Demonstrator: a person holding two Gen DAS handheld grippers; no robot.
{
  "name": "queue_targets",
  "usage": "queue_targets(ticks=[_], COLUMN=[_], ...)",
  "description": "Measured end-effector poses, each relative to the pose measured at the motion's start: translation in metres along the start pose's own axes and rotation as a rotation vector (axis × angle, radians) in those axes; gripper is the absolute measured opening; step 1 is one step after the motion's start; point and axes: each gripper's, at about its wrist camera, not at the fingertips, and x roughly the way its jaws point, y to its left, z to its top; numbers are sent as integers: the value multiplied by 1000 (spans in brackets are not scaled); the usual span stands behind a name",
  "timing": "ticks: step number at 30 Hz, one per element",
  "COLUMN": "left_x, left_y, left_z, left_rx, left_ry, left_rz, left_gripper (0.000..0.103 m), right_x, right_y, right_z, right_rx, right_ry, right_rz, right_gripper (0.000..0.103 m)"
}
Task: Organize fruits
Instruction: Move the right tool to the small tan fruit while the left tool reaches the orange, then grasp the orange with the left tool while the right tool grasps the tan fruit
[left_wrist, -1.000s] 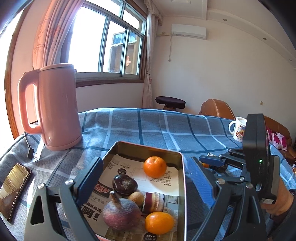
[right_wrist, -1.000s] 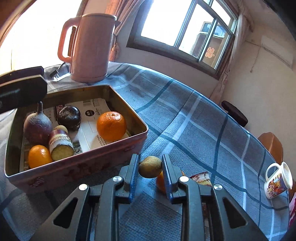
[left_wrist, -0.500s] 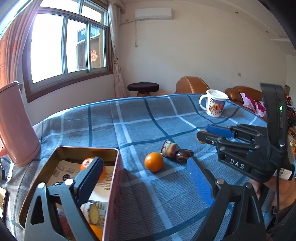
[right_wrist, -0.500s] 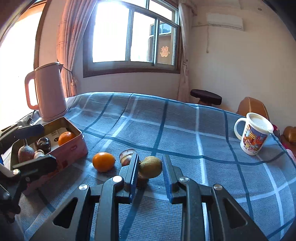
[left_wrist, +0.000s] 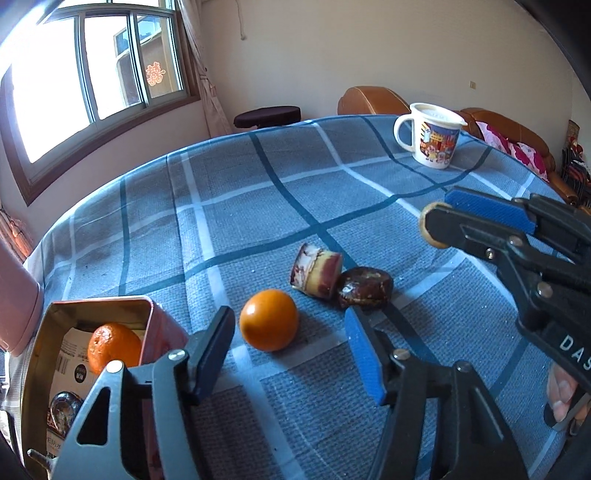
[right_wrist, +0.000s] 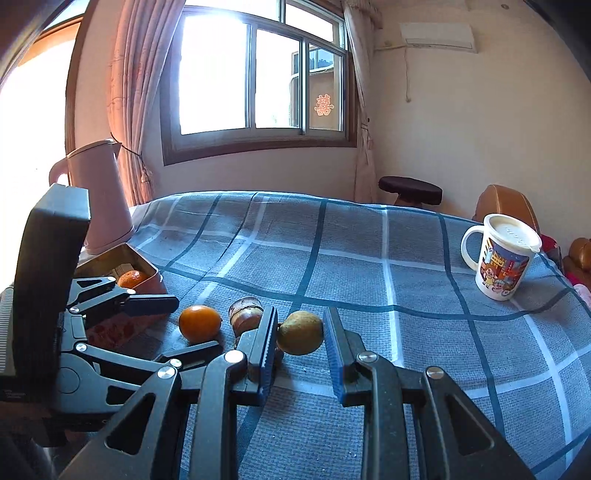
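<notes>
The right gripper (right_wrist: 300, 334) is clenched on a yellowish-green fruit (right_wrist: 300, 333), pinched between its two blue-padded fingers and carried above the blue plaid tablecloth (right_wrist: 369, 266). From the left wrist camera only a sliver of that fruit shows beside the right gripper's blue pad (left_wrist: 487, 211). The left gripper (left_wrist: 290, 354) is released — its jaws stand wide apart with nothing between them, and they hover low over the cloth just in front of a loose orange (left_wrist: 268, 319), which lies between the two fingertips' line of sight but touches neither. Just beyond the orange lie a cut chunk with a purple skin and pale flesh (left_wrist: 316, 274) and a dark brown wrinkled fruit (left_wrist: 365, 288); these two touch each other and sit near the orange, apart from it. To the left, a metal tin (left_wrist: 147, 314) lined with printed paper holds another orange (left_wrist: 113, 347) and a dark round fruit (left_wrist: 66, 406) near its lower corner — the rest of its contents are hidden behind the left gripper's frame. A pink kettle (right_wrist: 101, 199) stands just behind the tin, and a white cartoon-printed mug (right_wrist: 500, 256) with a lid stands well apart on the far right side of the cloth. A dark stool (right_wrist: 410, 189) stands beyond the table under the window (right_wrist: 258, 77).
</notes>
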Motion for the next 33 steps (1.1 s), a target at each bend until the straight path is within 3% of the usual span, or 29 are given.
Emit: queue_targets(ticks=[4, 9, 21, 33], left_x=[13, 8, -13, -43], left_y=[0, 8, 7, 14], left_z=[4, 3, -5, -13], left_rx=[12, -11, -30, -77], left_ry=[46, 22, -40, -177], left_rz=[28, 30, -36, -27], left_gripper=[64, 36, 36, 36], right_x=[-1, -3, -7, -13], right_y=[-3, -3, -2, 1], right_z=[0, 0, 0, 0], right_rx=[12, 15, 11, 0], right_ry=[-4, -15, -38, -70], right_rz=[5, 8, 5, 15], right_gripper=[27, 27, 27, 27])
